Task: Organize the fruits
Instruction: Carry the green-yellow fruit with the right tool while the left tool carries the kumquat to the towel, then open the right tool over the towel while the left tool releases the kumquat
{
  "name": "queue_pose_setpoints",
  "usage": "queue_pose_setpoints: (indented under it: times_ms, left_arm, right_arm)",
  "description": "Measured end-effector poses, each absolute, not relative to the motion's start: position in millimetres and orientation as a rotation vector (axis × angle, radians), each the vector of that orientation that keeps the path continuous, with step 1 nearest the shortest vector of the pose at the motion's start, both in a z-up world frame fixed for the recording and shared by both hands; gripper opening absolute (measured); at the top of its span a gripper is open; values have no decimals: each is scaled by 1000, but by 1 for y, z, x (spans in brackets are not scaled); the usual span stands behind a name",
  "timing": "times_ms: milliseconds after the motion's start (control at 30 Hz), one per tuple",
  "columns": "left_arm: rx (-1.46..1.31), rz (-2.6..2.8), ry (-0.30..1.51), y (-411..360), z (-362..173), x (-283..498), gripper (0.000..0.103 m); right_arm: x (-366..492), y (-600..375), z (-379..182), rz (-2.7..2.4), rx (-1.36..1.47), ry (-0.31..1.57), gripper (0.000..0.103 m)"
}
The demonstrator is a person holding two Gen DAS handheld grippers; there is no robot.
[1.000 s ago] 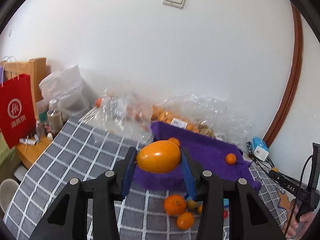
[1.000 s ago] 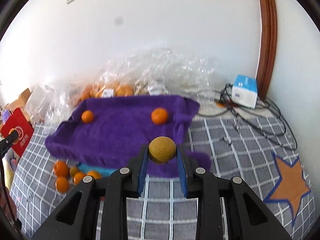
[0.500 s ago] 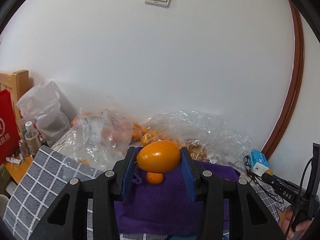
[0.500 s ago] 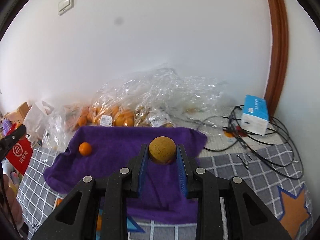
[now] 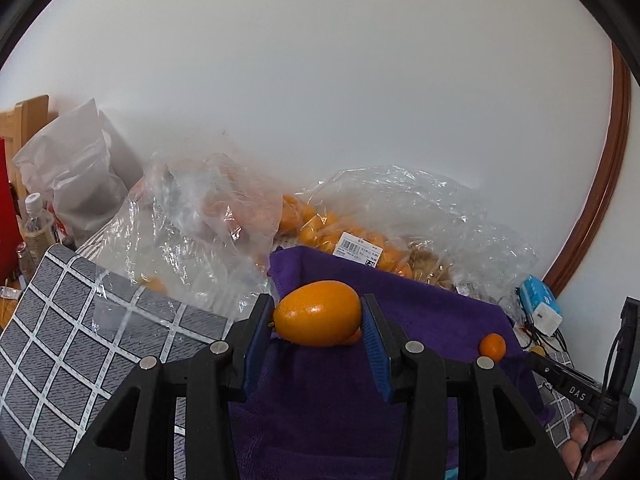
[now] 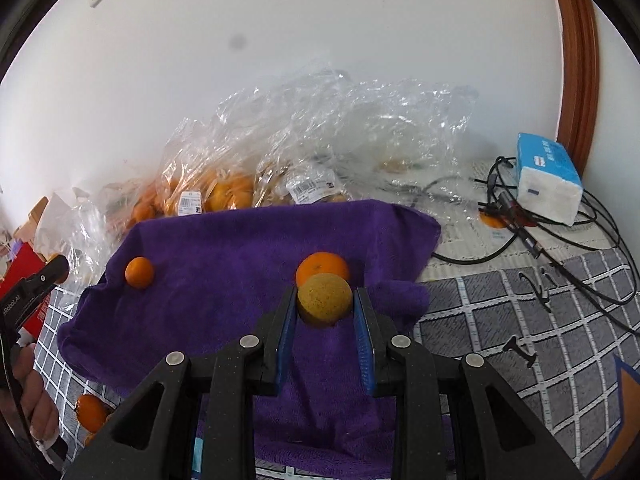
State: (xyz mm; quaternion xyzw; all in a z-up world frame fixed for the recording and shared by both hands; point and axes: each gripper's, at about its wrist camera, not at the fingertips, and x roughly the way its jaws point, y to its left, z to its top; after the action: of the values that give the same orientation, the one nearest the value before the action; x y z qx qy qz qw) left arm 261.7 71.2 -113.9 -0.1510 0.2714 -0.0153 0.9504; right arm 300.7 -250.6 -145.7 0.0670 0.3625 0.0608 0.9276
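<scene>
The left gripper point(image 5: 318, 316) is clamped on an oval orange fruit point(image 5: 318, 313), the right gripper point(image 6: 325, 304) on a yellowish-brown round fruit point(image 6: 324, 299), possibly a pear, both above the purple towel point(image 6: 224, 280).

Grey checked tablecloth point(image 6: 520, 320) carries purple towel point(image 6: 240, 280), plastic bags point(image 6: 320, 140), tissue pack point(image 6: 548, 178), cables point(image 6: 560, 240)

A: Left wrist view looks along its fingers point(image 5: 372, 340), low and close over the purple towel point(image 5: 420, 320), facing the wall.

B: Right wrist view sits higher, sharing that towel point(image 6: 224, 248) and the fruit bags point(image 6: 224, 188).
</scene>
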Motion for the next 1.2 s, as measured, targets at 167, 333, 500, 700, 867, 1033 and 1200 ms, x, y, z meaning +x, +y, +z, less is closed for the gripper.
queue_pose_setpoints:
  times_ms: [167, 333, 500, 700, 867, 1033, 1200]
  left_arm:
    - [-293, -46, 582, 66, -120, 267, 42]
    - [-267, -51, 637, 59, -128, 275, 42]
    - [-271, -88, 708, 54, -137, 281, 42]
    - [-208, -85, 761, 42, -146, 285, 42]
    - [-158, -86, 807, 33, -158, 290, 42]
    - [-141, -79, 819, 33, -160, 290, 42]
    - [-135, -56, 841, 36, -163, 293, 42]
  right_arm:
    - [306, -244, -155, 127, 111, 762, 28]
    - [314, -242, -172, 119, 105, 825, 28]
    - [317, -235, -181, 126, 75, 863, 28]
    - [318, -230, -185, 128, 49, 872, 28]
    - [316, -230, -184, 129, 40, 867, 30]
    - [315, -231, -181, 144, 55, 853, 40]
    - [314, -231, -179, 149, 63, 841, 42]
